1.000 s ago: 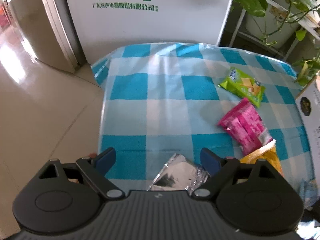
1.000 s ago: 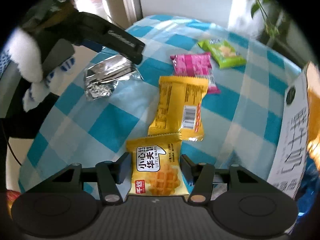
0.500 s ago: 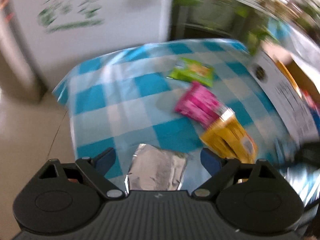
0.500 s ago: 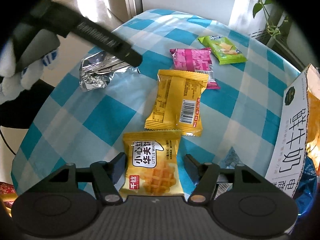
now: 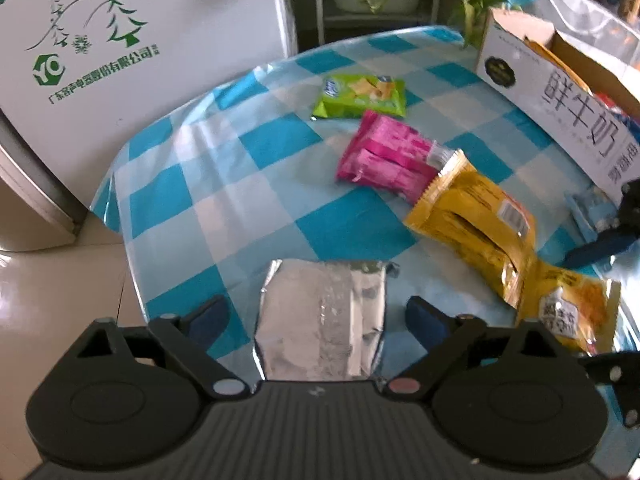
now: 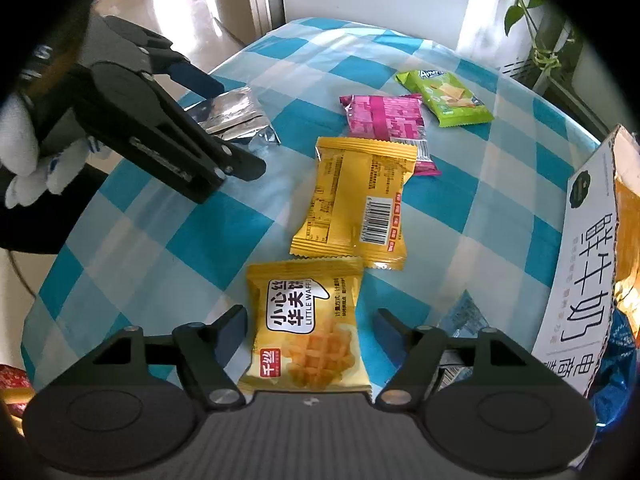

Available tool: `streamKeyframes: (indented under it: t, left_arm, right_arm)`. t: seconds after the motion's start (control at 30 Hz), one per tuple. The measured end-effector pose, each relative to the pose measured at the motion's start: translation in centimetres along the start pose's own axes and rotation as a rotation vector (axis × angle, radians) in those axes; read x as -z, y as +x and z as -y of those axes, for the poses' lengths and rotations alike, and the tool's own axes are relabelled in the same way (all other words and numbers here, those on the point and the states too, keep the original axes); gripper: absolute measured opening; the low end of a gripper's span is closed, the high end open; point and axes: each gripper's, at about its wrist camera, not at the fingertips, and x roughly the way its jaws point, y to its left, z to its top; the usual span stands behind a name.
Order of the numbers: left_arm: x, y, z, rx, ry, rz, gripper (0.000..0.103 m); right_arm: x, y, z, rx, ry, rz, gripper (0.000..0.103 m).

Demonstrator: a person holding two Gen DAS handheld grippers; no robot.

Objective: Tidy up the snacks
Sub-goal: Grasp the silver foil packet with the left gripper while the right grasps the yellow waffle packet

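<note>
checkered tablecloth, silver packet seemingly recentred

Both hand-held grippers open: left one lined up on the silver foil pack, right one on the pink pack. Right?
One error: the right hand-held gripper is lined up on the yellow waffle pack, not the pink pack, as the right wrist view shows. Both are open, and the left hand-held gripper is on the silver foil pack.

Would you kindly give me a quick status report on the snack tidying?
Both hand-held grippers open: left straddles silver packet, right straddles waffle packet. Neither gripped. Nothing in the way.
</note>
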Motion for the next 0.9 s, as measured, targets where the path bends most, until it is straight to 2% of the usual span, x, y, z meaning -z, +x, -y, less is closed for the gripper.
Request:
streamKeyframes:
  t: [0.07, 0.1, 0.17, 0.23, 0.43, 0.53, 0.57, 0.63, 0.73, 0.9]
  left_arm:
    - [0.0, 0.1, -0.3, 0.01, -0.014, -0.003, 0.099]
    - [0.1, 0.2, -0.3, 0.005, -0.016, -0.003, 0.103]
    - [0.2, 0.4, -0.5, 0.008, -0.032, -0.007, 0.103]
    - [0.1, 0.6, -1.3, 0.039, -0.092, -0.027, 0.103]
    - [0.3, 0.6, -1.1, 0.035, -0.091, -0.022, 0.103]
    - [0.2, 0.5, -1.0, 0.033, -0.087, -0.02, 0.103]
    - [0.2, 0.5, -1.1, 0.032, -0.088, -0.019, 0.103]
    - [0.2, 0.4, -1.1, 0.03, -0.088, -0.019, 0.102]
    - [0.3, -0.1, -0.8, 0.044, -0.075, 0.0, 0.092]
    - [0.6, -1.1, -0.4, 0.041, -0.08, 0.031, 0.065]
  right_arm:
    - [0.0, 0.1, -0.2, 0.01, -0.008, 0.001, 0.076]
    - [0.0, 0.1, -0.4, 0.016, -0.013, 0.002, 0.076]
    - [0.0, 0.2, -0.5, 0.028, -0.027, 0.001, 0.076]
    - [0.0, 0.3, -0.7, 0.036, -0.033, 0.005, 0.076]
    - [0.3, 0.3, -0.7, 0.039, -0.035, 0.02, 0.075]
    - [0.4, 0.1, -0.7, 0.04, -0.033, 0.032, 0.068]
    - [0.5, 0.0, -0.7, 0.041, -0.03, 0.035, 0.061]
    - [0.4, -0.2, -0.6, 0.043, -0.021, 0.037, 0.06]
    - [0.4, -0.2, -0.7, 0.049, -0.011, 0.037, 0.057]
    - [0.1, -1.1, -0.3, 0.065, 0.058, 0.067, 0.056]
